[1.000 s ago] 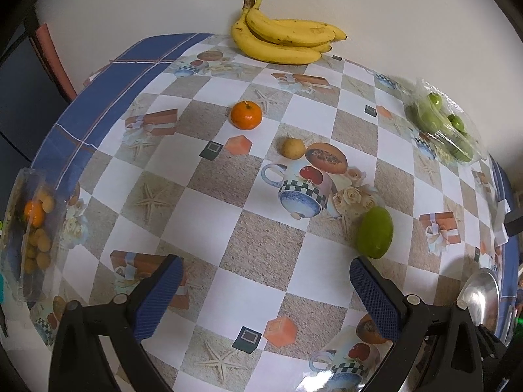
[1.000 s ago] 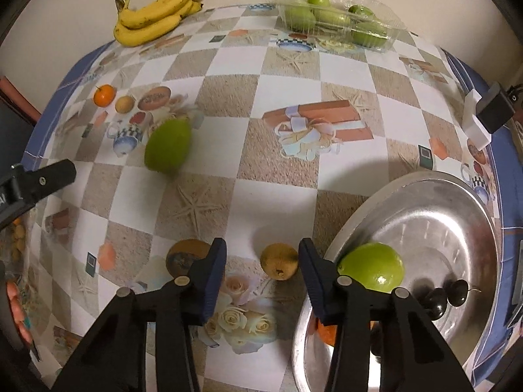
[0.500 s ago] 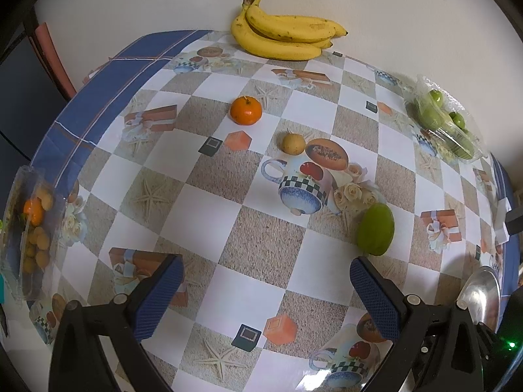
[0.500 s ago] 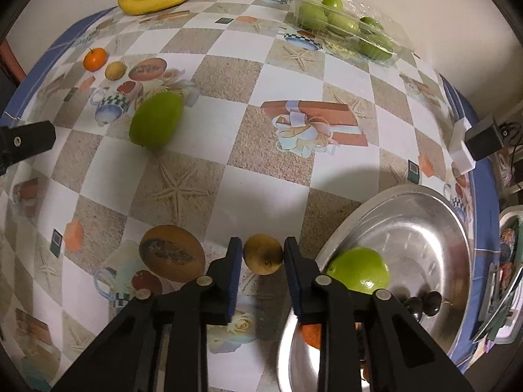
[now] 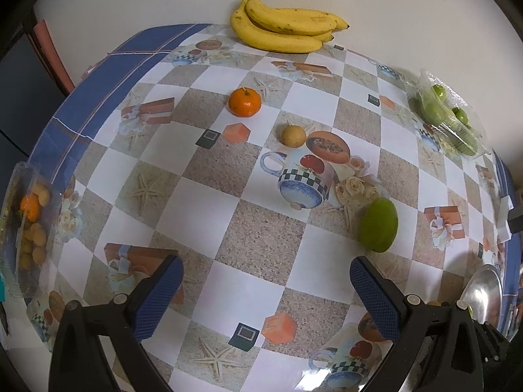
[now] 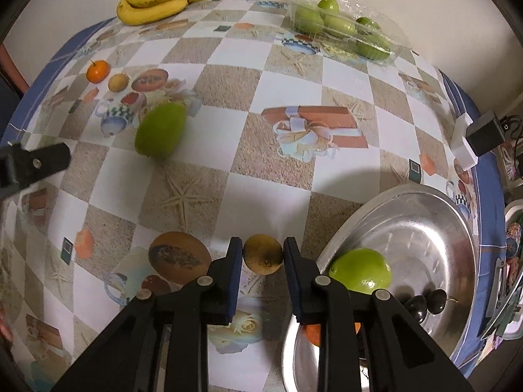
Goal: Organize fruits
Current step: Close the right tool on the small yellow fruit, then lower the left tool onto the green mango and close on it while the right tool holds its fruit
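A: Fruit status: small brown round fruit [image 6: 263, 254] sits between our right gripper [image 6: 263, 254] pads, both touching its sides, near the tabletop's front edge, just left of the steel bowl [image 6: 457, 228].

B: Grip looks shallow, only the pad tips on it. Round skin, so it could squirt out forward on the lift.

A: Agreed. Bowl rim is just beside the right finger too; we could clip it swinging over and knock the green fruit [image 6: 361, 271] inside.

B: Left gripper [image 5: 266, 290]?

A: Spread wide, holding nothing. Loose mango [image 5: 378, 225] lies just ahead of its right finger, could roll if we bump it.
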{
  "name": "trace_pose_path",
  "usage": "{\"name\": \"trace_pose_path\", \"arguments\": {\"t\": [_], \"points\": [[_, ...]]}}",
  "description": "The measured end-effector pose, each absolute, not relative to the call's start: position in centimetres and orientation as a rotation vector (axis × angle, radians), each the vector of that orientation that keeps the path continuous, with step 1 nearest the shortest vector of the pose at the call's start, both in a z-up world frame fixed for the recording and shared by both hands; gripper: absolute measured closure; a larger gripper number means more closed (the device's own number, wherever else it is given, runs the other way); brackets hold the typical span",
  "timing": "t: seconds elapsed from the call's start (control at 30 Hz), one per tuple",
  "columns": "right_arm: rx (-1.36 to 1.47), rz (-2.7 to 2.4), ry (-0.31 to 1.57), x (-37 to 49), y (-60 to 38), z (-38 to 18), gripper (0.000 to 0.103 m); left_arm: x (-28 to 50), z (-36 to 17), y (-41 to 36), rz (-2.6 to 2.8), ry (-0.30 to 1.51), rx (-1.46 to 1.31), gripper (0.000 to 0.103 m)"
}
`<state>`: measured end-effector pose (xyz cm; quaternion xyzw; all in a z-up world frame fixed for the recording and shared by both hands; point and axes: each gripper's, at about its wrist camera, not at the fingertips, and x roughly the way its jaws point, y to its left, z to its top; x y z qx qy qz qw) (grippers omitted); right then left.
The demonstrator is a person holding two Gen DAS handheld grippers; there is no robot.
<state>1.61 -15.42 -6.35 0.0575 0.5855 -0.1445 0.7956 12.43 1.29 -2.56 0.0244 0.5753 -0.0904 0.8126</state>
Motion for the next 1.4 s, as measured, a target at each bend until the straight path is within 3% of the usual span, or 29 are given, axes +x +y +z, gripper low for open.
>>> {"name": "trace_pose_path", "arguments": {"t": [0.47,0.63,1.4], "points": [[0.26,-0.294,1.167,2.0,-17.1,-4.8,0.076,12.8,-2.4,-1.0,-0.33,1.196,-0.042,0.001],[0.297,-0.287,1.149,2.1,-17.8,-4.6,0.076,13.0,-2.6,-3.3,-0.378,1.172,0.014,0.012],[0.374,-0.318,1.115,2.4,-20.5,-4.6,0.076,14.1,-5.1,-8.8,-0.452,1.187,0.113,0.036]]}}
